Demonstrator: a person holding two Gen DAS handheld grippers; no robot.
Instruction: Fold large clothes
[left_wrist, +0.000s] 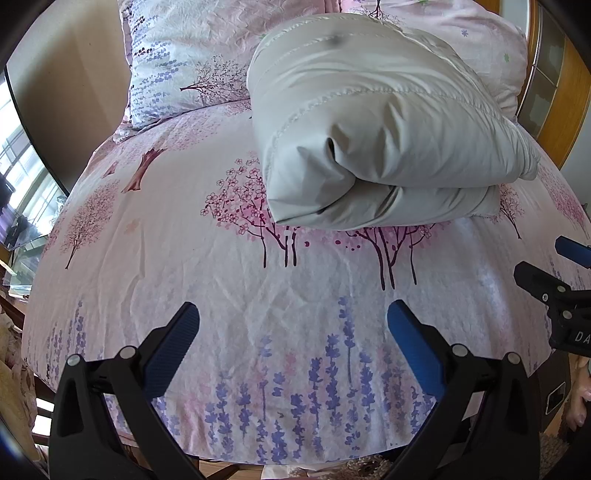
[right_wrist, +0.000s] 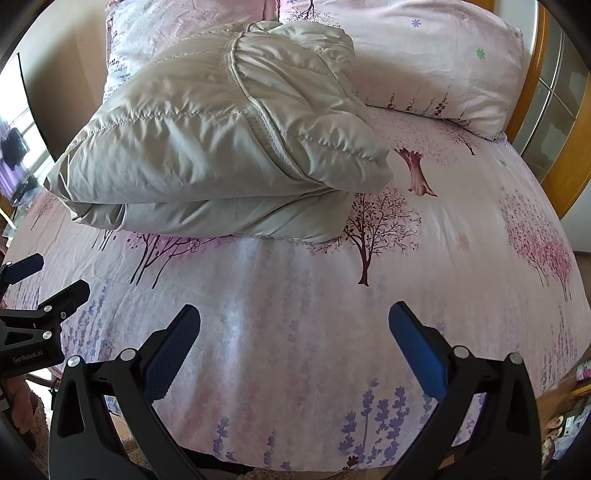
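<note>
**Spotter:** Where is the garment from where you sit?

**Operator:** I see the pale grey padded jacket folded into a thick bundle on the flowered bedsheet, lying ahead of both my tools and apart from them. Through the left wrist camera it sits above and to the right of my left gripper. Through the right wrist camera the same jacket lies above and to the left of my right gripper.

**Spotter:** And the claws?

**Operator:** Both are spread wide with nothing between the blue pads; only bare sheet shows in each gap. Neither one touches the jacket.

**Spotter:** Can you see one tool from the other?

**Operator:** Yes. My right gripper pokes in at the right edge of the left view, and my left gripper shows at the left edge of the right view. Both hover over the near part of the bed.

**Spotter:** What is behind the bundle?

**Operator:** Pillows in the same print, touching or just behind the jacket's far side; I cannot tell which. A wooden headboard curves along the right.
</note>
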